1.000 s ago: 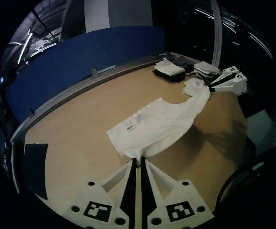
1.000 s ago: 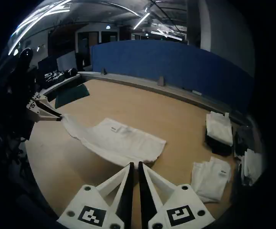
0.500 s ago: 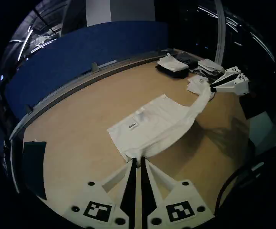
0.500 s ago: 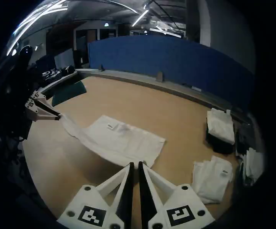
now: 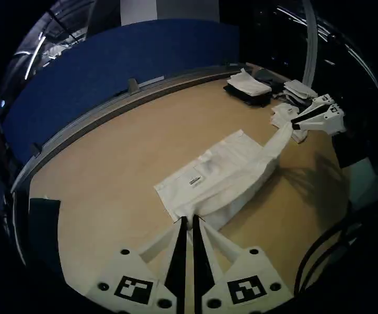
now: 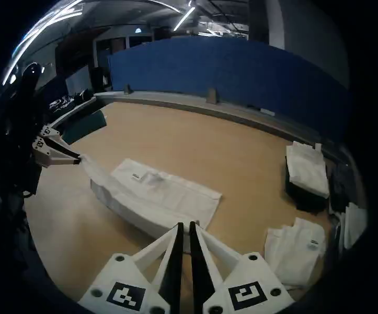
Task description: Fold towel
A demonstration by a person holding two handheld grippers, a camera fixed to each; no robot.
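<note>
White cloth towel lies out on the tan wooden tabletop between the two grippers. Its far half rests flat on the wood, while its near long edge is raised and strung from one gripper to the other, so the cloth bulges into a rounded fold along the front.

Closest in the left gripper view, the left gripper has its white fingers pressed nearly together, with one near corner of the towel pinched between the tips. In the right gripper view, the right gripper does the same at the other near corner, its fingers close together on the cloth. Each view also shows the other gripper farther off at the towel's opposite end, where the cloth is drawn up to a point at the closed tips.

A small sewn tag sits on the flat part of the towel.

Off to the right gripper's side, apart from the towel, a loose pile of folded white cloths lies on the table. Farther back is a stack of folded white cloth on a dark bundle. A dark green mat lies near the far corner on the left gripper's side.

At the back, a grey rail runs along the table's edge below a blue fabric partition panel.
</note>
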